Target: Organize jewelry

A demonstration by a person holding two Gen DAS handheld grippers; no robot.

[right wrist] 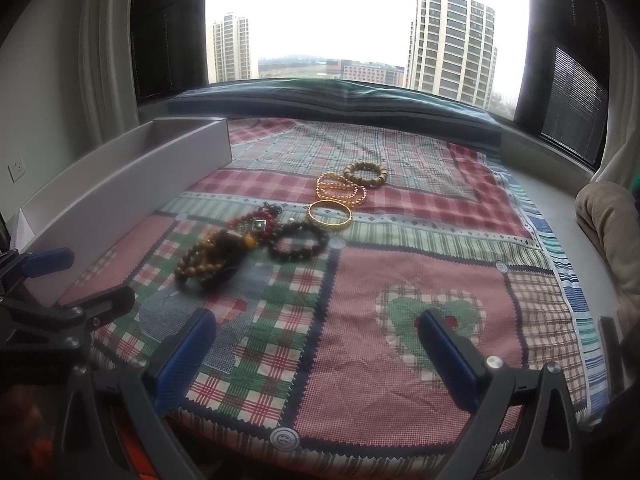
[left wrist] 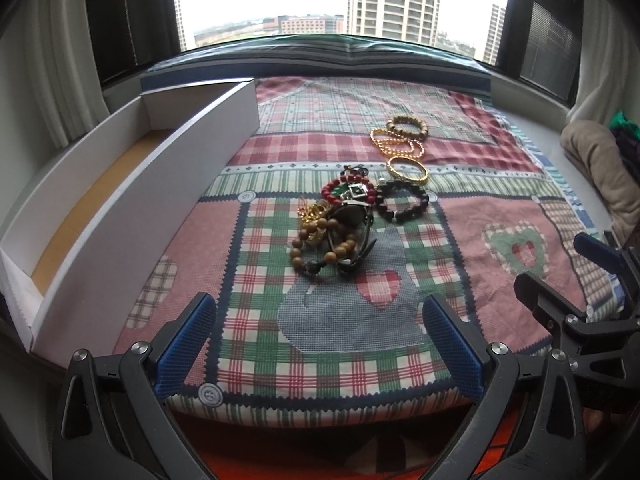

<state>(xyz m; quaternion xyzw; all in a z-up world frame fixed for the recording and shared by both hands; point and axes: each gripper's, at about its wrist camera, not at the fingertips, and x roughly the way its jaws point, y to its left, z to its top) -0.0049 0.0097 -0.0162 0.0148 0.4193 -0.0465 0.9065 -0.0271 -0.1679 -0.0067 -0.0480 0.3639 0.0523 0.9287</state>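
A pile of jewelry lies on a patchwork cloth (left wrist: 360, 320): wooden bead bracelets (left wrist: 320, 248), a red bead bracelet (left wrist: 348, 188), a dark bead bracelet (left wrist: 404, 202), a gold bangle (left wrist: 407, 168), a gold bead chain (left wrist: 396, 142) and a tan bead bracelet (left wrist: 408, 125). The pile also shows in the right wrist view (right wrist: 224, 256), with the gold bangle (right wrist: 330, 214). My left gripper (left wrist: 320, 344) is open and empty, near the cloth's front edge, short of the pile. My right gripper (right wrist: 316, 356) is open and empty, right of the pile.
A long white open box (left wrist: 132, 216) with a tan floor stands along the left of the cloth, also seen in the right wrist view (right wrist: 120, 196). A dark cushion (right wrist: 340, 100) lies under the window at the back. A beige bundle (left wrist: 600, 172) sits far right.
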